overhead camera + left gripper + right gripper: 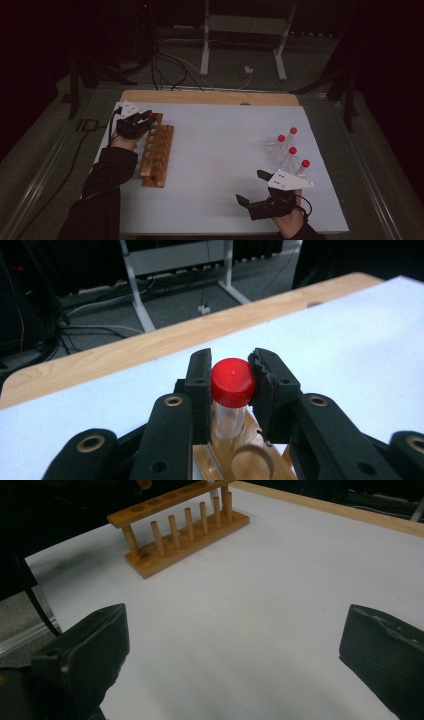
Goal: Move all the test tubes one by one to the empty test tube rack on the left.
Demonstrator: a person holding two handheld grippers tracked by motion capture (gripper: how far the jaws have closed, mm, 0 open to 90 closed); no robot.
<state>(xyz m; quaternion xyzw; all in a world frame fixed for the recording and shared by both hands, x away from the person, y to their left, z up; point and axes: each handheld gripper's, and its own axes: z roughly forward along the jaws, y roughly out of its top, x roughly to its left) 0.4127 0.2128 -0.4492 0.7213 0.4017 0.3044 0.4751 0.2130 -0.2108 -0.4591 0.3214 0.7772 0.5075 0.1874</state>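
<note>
The left tongs (231, 390) were clamped on the red-capped clear plastic tube (231, 390), which stood in the end hole of the wooden tube rack (157, 155) on the white bench (220, 160). It was best lowered straight, then released gently. The right tongs (252, 186) were held wide apart.

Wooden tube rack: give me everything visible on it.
The wooden rack is light brown with a flat base, a row of upright pegs and a raised top strip with round holes. It stands upright on the left side of the white table, its long axis running away from the person. At its far end the left gripper is shut on a red-capped tube that sits in an end hole. The holes that show nearer the person look empty. The right gripper is far off.
</note>
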